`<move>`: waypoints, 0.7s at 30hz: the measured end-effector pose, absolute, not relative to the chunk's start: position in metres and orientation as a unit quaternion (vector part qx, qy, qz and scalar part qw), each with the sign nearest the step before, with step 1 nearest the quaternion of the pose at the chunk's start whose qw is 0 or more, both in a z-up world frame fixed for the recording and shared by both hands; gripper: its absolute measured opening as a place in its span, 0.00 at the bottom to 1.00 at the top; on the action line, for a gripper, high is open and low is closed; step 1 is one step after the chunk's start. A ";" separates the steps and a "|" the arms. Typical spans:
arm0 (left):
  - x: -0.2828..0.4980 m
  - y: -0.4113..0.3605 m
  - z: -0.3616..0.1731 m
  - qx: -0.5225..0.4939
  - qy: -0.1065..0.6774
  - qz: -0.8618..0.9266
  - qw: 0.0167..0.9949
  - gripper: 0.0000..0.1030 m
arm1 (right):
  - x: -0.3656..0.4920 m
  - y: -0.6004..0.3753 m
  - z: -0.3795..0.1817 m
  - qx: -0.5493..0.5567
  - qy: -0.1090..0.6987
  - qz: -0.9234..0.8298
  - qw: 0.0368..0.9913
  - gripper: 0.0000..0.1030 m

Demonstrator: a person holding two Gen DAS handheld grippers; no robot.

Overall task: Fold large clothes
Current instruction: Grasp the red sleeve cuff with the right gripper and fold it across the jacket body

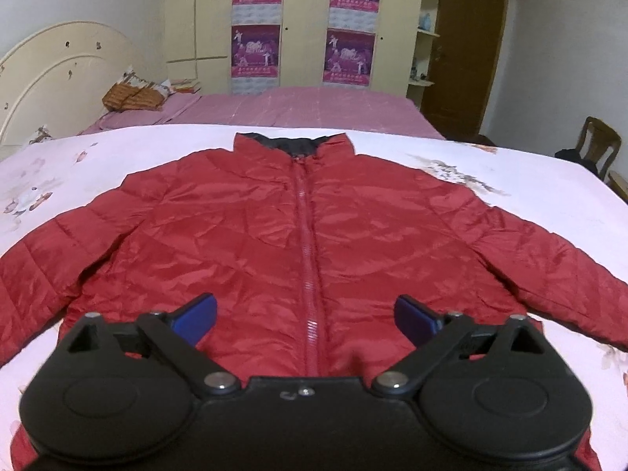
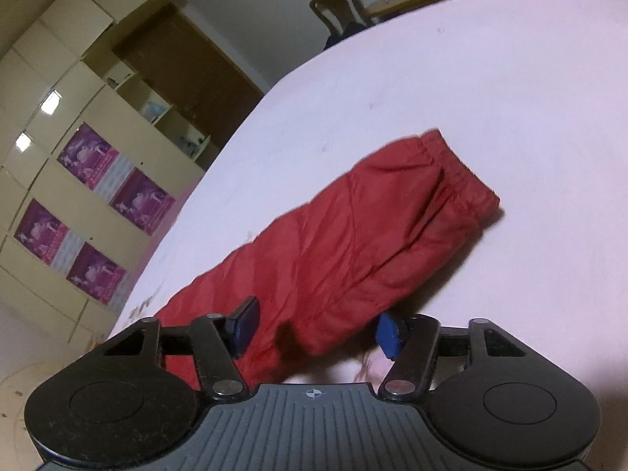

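Observation:
A red puffer jacket [image 1: 251, 235] lies flat and zipped on the white floral sheet [image 1: 549, 180], collar away from me, sleeves spread to both sides. My left gripper [image 1: 305, 320] is open and empty, hovering over the jacket's lower hem, its blue pads either side of the zipper. In the right wrist view one red sleeve [image 2: 353, 235] stretches across the sheet [image 2: 471, 78] with its elastic cuff [image 2: 463, 172] at the far end. My right gripper [image 2: 316, 331] is open, its blue pads straddling the near part of the sleeve without gripping it.
A pink bedspread [image 1: 314, 110] and a pillow [image 1: 133, 94] lie beyond the sheet by the headboard [image 1: 59, 74]. A cream wardrobe with purple posters [image 1: 306, 23], a brown door [image 1: 463, 51] and a wooden chair [image 1: 596, 145] stand behind.

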State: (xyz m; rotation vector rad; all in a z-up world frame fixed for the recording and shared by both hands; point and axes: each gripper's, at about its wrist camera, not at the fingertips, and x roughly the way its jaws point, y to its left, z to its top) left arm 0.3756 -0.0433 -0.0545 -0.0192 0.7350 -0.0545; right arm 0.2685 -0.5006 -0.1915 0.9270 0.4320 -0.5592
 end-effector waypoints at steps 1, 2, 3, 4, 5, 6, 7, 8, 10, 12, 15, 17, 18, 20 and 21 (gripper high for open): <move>0.379 -0.041 -0.055 -0.006 0.364 -0.021 0.931 0.90 | 0.270 -0.500 -0.192 0.430 0.209 -0.266 0.837 0.19; 0.383 -0.039 -0.056 -0.004 0.371 -0.019 0.929 0.90 | 0.270 -0.501 -0.189 0.419 0.211 -0.270 0.841 0.16; 0.386 -0.036 -0.057 -0.003 0.381 -0.019 0.924 0.90 | 0.275 -0.497 -0.185 0.403 0.213 -0.275 0.846 0.13; 0.390 -0.032 -0.059 -0.003 0.392 -0.015 0.920 0.90 | 0.280 -0.491 -0.181 0.386 0.213 -0.278 0.854 0.12; 0.391 -0.028 -0.059 -0.002 0.393 -0.008 0.920 0.91 | 0.285 -0.488 -0.175 0.366 0.211 -0.277 0.863 0.11; 0.392 -0.024 -0.059 -0.001 0.391 -0.004 0.920 0.92 | 0.292 -0.482 -0.165 0.339 0.210 -0.274 0.875 0.10; 0.393 -0.019 -0.059 -0.001 0.392 -0.003 0.920 0.94 | 0.298 -0.477 -0.158 0.319 0.209 -0.266 0.885 0.10; 0.394 -0.014 -0.059 -0.005 0.395 -0.002 0.919 0.93 | 0.305 -0.470 -0.150 0.299 0.207 -0.255 0.896 0.10; 0.393 -0.001 -0.058 -0.021 0.390 -0.003 0.920 0.89 | 0.322 -0.448 -0.132 0.261 0.205 -0.223 0.917 0.10; 0.394 0.011 -0.058 -0.039 0.387 -0.018 0.921 0.81 | 0.341 -0.418 -0.116 0.224 0.201 -0.179 0.937 0.10; 0.399 0.029 -0.057 -0.053 0.379 -0.019 0.924 0.80 | 0.363 -0.361 -0.101 0.177 0.202 -0.109 0.957 0.10; 0.404 0.043 -0.056 -0.066 0.377 -0.024 0.924 0.80 | 0.378 -0.326 -0.097 0.156 0.213 -0.068 0.962 0.10; 0.406 0.051 -0.055 -0.073 0.374 -0.028 0.924 0.80 | 0.386 -0.301 -0.097 0.143 0.224 -0.044 0.963 0.10; 0.409 0.066 -0.054 -0.087 0.373 -0.038 0.923 0.80 | 0.395 -0.263 -0.097 0.127 0.238 -0.007 0.963 0.10; 0.411 0.074 -0.053 -0.096 0.373 -0.043 0.922 0.80 | 0.399 -0.239 -0.098 0.113 0.246 0.014 0.963 0.10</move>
